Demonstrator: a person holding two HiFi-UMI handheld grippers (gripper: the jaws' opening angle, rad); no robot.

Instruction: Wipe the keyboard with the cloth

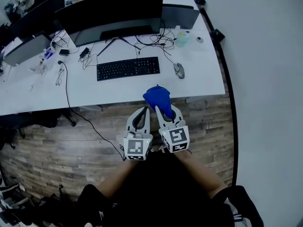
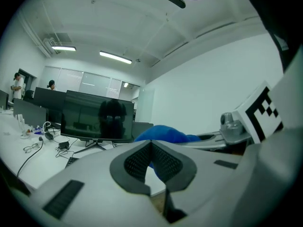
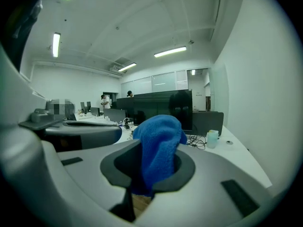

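The black keyboard [image 1: 128,68] lies on the white desk [image 1: 203,79], in front of the big monitor. A blue cloth [image 1: 157,98] bunches up over the desk's near edge, and my right gripper [image 1: 164,111] is shut on it. In the right gripper view the cloth [image 3: 158,145] stands up between the jaws of the right gripper [image 3: 154,161]. My left gripper [image 1: 143,110] hangs just left of it, shut with nothing in it. In the left gripper view, the left gripper [image 2: 151,144] has its jaws meeting, and the cloth [image 2: 163,133] shows behind them. Both grippers are over the floor, short of the keyboard.
A wide monitor [image 1: 113,11] stands behind the keyboard with tangled cables [image 1: 156,39]. A mouse [image 1: 179,70] lies right of the keyboard and a pale cup [image 1: 182,38] farther back. Glasses [image 1: 59,77] lie at the left. Wooden floor [image 1: 57,141] lies below and a wall [image 1: 265,79] stands at the right.
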